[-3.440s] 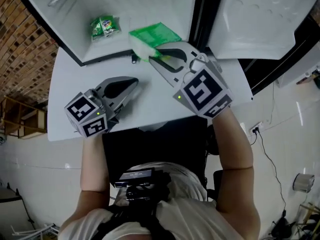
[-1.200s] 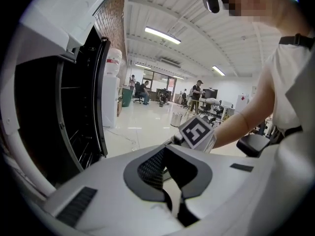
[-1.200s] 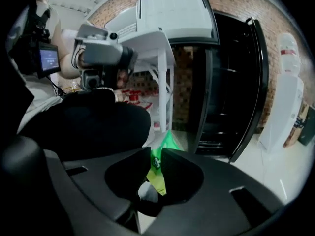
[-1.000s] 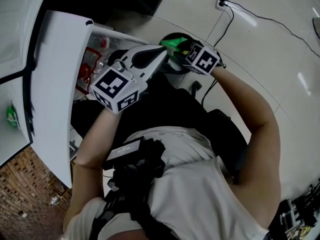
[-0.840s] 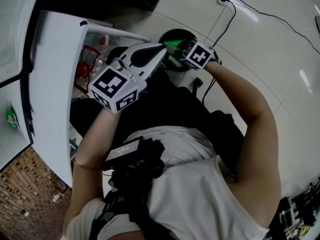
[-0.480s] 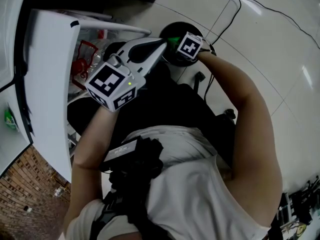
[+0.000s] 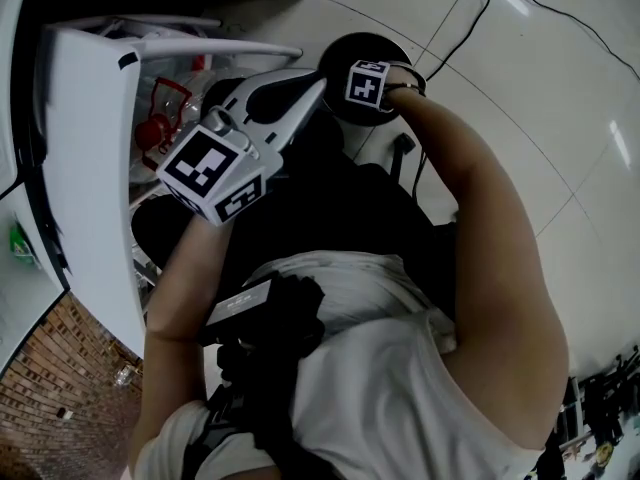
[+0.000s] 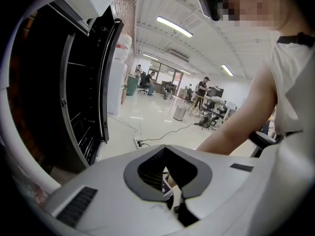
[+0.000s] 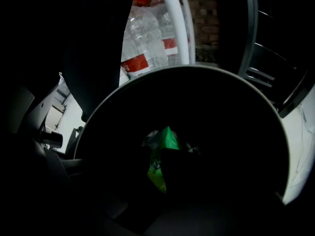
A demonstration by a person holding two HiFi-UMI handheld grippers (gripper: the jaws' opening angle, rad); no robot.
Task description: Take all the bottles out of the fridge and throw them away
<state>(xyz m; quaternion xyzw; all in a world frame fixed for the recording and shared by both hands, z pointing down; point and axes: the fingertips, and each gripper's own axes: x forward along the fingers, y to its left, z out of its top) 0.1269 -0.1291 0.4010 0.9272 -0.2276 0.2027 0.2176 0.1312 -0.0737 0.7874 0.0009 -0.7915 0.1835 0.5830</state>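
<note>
My right gripper [image 9: 165, 163] points steeply down into a round black bin [image 7: 335, 53]; in the head view only its marker cube [image 7: 367, 81] shows over the bin's mouth. In the right gripper view a crumpled green bottle [image 9: 160, 154] sits between the dark jaws, inside the bin's rim [image 9: 197, 70], and looks gripped. My left gripper [image 7: 316, 86] hovers beside the bin, jaws shut and empty [image 8: 166, 150]. Clear bottles with red labels [image 9: 142, 48] lie in a white wire rack just beyond the bin, also seen in the head view [image 7: 160, 118].
The white fridge door [image 7: 90, 168] stands open at the left, with a white rack bar [image 9: 172, 23] near the bin. A cable [image 7: 470, 8] runs across the tiled floor to a wall socket. Black chair parts lie under my arms.
My right gripper has dropped into the bin with the green bottle, which no longer shows in the head view. Earlier it held the bottle at the fridge shelf. The left gripper sank slightly.
</note>
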